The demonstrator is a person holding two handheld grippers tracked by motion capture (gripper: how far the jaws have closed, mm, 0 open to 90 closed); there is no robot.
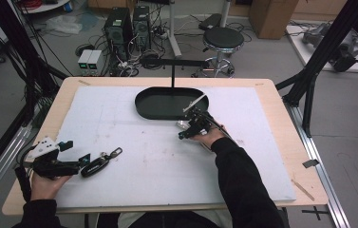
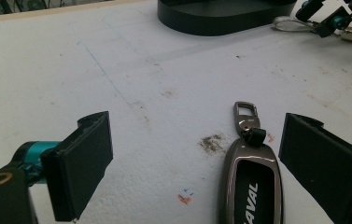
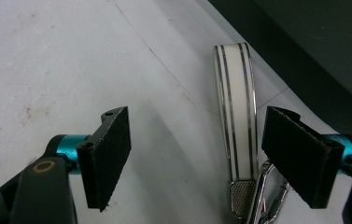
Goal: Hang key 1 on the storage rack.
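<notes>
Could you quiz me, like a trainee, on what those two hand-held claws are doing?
1. True or false: the right gripper is clamped shut on the white striped strap with metal clip.
2. What lies between the left gripper pads: A) dark grey car key fob, B) a spoon, C) a cup?
3. Fill in: the strap lies on the white mat beside the black oval ____.

Key: 1 false, its pads stand apart from it; 2 A; 3 tray.
</notes>
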